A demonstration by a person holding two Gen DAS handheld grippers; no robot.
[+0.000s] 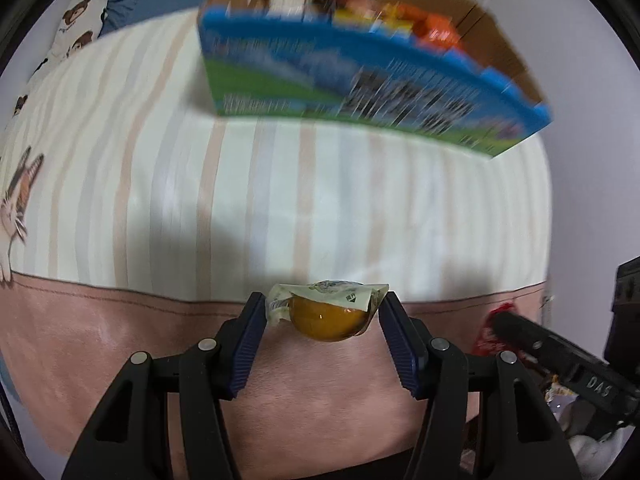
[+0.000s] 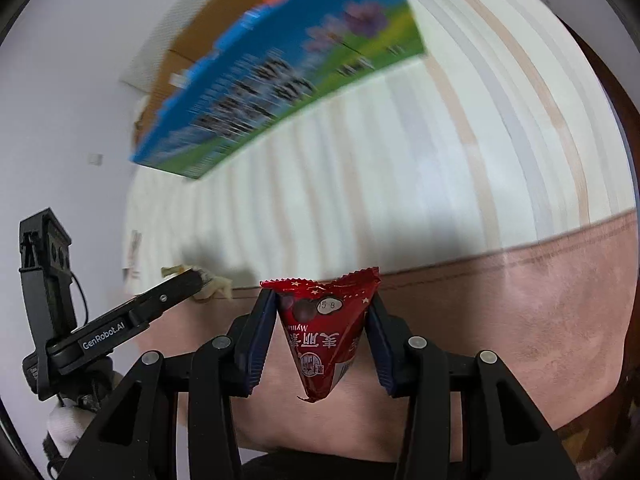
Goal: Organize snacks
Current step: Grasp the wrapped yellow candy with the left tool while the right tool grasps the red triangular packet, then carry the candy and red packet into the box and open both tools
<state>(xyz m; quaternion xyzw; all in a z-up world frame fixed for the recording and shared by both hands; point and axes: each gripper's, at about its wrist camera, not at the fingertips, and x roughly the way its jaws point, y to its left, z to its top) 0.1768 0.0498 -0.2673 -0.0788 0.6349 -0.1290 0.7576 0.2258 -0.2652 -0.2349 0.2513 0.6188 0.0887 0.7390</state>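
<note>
My left gripper (image 1: 323,307) is shut on an orange jelly cup (image 1: 326,318) with a pale printed lid, held above the bed's pink blanket edge. My right gripper (image 2: 323,300) is shut on a red triangular snack packet (image 2: 326,332) with white lettering. A blue and green cardboard box (image 1: 360,80) sits further back on the striped bedspread, open at the top with several snacks (image 1: 400,20) inside; it also shows in the right wrist view (image 2: 280,68). Each gripper shows in the other's view: the right one (image 1: 560,360) at lower right, the left one (image 2: 120,320) at lower left.
The bed has a cream striped bedspread (image 1: 280,200) and a pink blanket border (image 1: 120,340). A bear-print pillow (image 1: 76,24) and a cat-print cushion (image 1: 20,200) lie at the left. White walls (image 2: 80,80) stand behind the box.
</note>
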